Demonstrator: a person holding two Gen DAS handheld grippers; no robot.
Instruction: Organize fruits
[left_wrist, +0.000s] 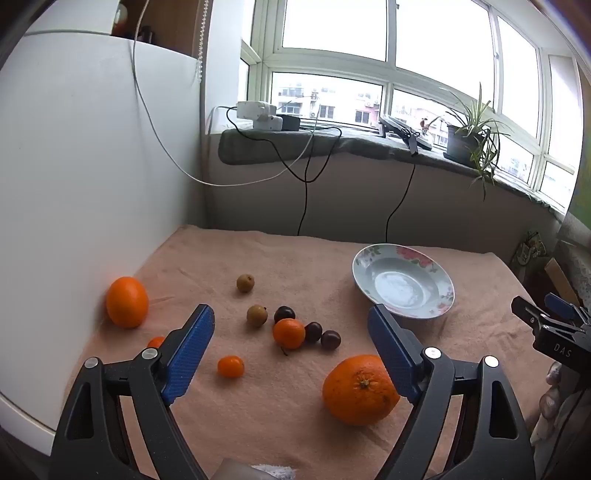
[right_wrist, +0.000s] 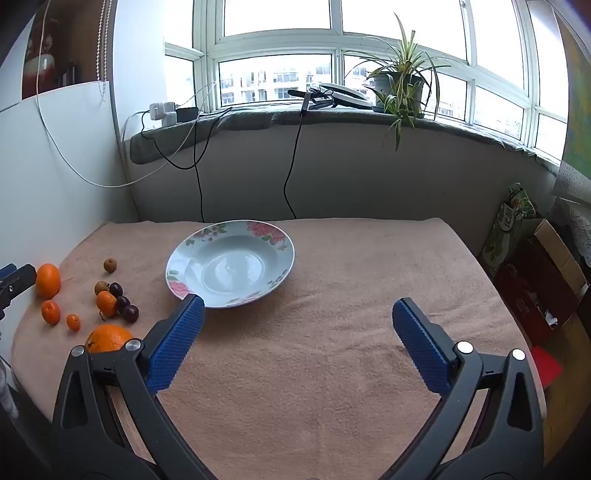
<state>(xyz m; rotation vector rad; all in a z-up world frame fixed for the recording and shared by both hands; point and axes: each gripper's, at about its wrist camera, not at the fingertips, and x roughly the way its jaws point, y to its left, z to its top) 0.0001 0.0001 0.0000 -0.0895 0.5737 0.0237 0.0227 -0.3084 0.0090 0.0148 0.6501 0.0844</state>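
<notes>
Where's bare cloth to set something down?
Widest bare cloth: right of the plate, out to the table's right edge. The plate is empty too. Crowded: left of the plate, where oranges and cherries cluster.

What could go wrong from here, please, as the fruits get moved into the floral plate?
1. The round fruits lie loose on soft cloth; nudging the large orange with the open left gripper could send it rolling.
2. The dark cherries crowd the small mandarin; grabbing one may knock the others away.
3. The plate is shallow; dropped fruit might roll back out.
</notes>
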